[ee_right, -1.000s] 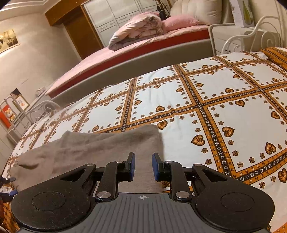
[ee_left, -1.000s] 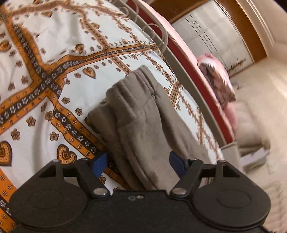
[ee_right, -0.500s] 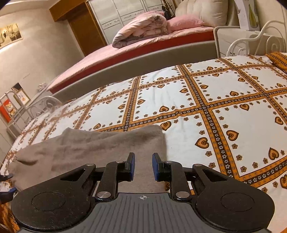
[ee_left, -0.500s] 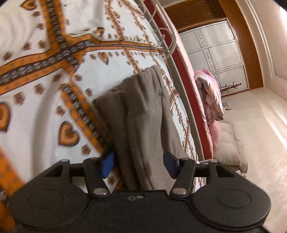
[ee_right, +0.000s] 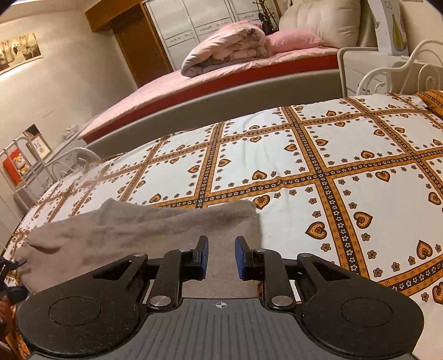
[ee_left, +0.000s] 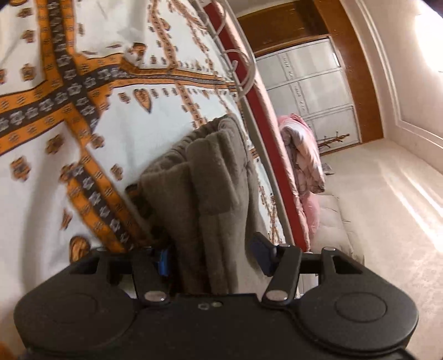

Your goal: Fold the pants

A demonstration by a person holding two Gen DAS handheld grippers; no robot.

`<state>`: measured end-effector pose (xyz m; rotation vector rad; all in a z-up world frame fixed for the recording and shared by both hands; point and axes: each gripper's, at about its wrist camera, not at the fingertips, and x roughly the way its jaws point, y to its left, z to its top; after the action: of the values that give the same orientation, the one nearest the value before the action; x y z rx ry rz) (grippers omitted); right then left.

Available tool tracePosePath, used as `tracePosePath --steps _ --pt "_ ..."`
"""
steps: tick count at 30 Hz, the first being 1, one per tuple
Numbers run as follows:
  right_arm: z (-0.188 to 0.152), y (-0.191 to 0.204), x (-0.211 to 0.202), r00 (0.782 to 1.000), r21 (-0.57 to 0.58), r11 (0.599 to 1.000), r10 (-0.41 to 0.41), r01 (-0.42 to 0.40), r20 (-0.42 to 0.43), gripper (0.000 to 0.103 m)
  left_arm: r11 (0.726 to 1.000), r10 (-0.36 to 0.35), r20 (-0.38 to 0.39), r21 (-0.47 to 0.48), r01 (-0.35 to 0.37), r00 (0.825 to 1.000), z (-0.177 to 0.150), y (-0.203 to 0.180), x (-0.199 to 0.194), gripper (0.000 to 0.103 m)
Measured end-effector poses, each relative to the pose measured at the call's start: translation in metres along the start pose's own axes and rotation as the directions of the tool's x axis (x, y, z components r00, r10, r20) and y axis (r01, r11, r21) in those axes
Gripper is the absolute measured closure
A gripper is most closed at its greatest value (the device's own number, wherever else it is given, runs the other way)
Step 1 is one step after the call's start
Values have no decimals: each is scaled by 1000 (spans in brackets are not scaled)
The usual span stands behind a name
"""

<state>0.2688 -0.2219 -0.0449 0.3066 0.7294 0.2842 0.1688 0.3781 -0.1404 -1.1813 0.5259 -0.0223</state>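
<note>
Grey-brown fleece pants lie folded on a white bedspread with orange heart borders. In the left wrist view the pants run between the fingers of my left gripper, which is open with the cloth end lying in the gap. My right gripper is open and empty, hovering just above the near right part of the pants. The left gripper's tip shows at the far left edge of the right wrist view, at the pants' left end.
A white metal bed rail runs along the bed's edge. Beyond it stands a second bed with pink sheets, a rolled pink quilt and pillows. A wardrobe and a wooden door stand at the back.
The left gripper has rolled and swung so its view tilts toward the bed rail, and its jaws have narrowed somewhat around the pants' end. The right gripper has barely moved.
</note>
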Motion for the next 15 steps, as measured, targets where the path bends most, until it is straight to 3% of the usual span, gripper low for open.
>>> tracePosePath --steps 6,15 --pt "0 -3 4 1000 5 1000 -11 11 -10 81 999 -42 43 25 41 998 11 2 18 55" --pt "0 -8 6 999 11 999 -34 34 -14 81 997 -11 20 80 10 1000 5 -16 10 58"
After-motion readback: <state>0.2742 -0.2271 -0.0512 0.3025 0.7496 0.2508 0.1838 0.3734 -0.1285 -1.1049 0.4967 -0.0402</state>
